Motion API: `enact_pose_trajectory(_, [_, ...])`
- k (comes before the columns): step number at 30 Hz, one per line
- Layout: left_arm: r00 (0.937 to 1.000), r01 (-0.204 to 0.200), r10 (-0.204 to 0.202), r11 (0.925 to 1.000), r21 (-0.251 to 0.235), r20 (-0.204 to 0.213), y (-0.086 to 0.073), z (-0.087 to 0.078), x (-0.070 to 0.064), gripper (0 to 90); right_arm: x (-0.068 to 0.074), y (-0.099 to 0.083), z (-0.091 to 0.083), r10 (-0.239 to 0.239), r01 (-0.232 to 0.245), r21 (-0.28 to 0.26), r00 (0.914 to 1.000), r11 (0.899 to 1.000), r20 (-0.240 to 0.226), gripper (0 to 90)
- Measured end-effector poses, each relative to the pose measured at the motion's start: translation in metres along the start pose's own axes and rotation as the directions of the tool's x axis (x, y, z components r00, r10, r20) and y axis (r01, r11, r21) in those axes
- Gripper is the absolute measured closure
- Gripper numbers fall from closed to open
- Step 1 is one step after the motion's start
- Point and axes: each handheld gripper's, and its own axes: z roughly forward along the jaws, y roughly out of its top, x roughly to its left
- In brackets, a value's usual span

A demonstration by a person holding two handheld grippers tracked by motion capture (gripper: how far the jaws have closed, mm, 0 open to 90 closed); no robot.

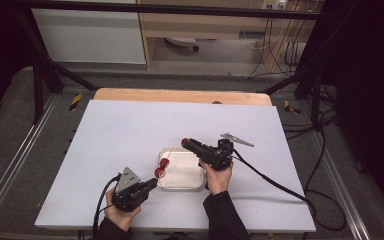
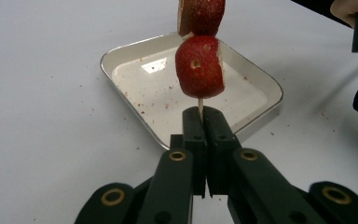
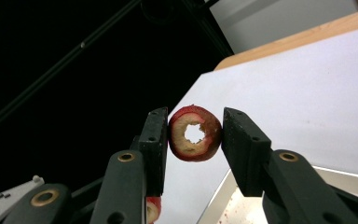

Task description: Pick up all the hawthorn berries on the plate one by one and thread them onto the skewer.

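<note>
On the left, the left tongs (image 2: 204,122) pinch a thin skewer (image 2: 200,106) carrying two red fruit pieces (image 2: 199,65) over the one white tray (image 2: 261,100) on the table (image 1: 120,135) — right tongs (image 3: 193,135) grip a third, cored piece (image 3: 195,133), lifted above the tray's far edge.

Glossy white tray (image 2: 121,58) on a matt white counter (image 2: 42,116).
Red fruit rings (image 2: 199,65) look rough-skinned; each tool's black plastic jaws appear matt.
</note>
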Motion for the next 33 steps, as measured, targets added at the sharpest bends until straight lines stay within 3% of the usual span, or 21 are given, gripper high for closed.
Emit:
enact_pose_trajectory(12, [1.0000,-0.008,0.008,0.9997,-0.023,0.004,0.006,0.011,-0.014,88.6,0.001,0.005,0.001,0.032,-0.034,-0.089,0.9993,0.995,-0.018,62.4])
enact_pose_trajectory(28, [0.9986,0.049,-0.049,0.9979,-0.042,0.020,0.017,0.025,-0.025,88.7,0.002,0.008,0.000,0.059,-0.062,-0.170,0.9979,0.983,-0.027,62.5])
enact_pose_trajectory(33, [0.9987,0.048,-0.047,0.9980,-0.041,0.019,0.018,0.028,-0.027,88.7,0.002,0.007,0.001,0.063,-0.068,-0.172,0.9975,0.983,-0.031,62.5])
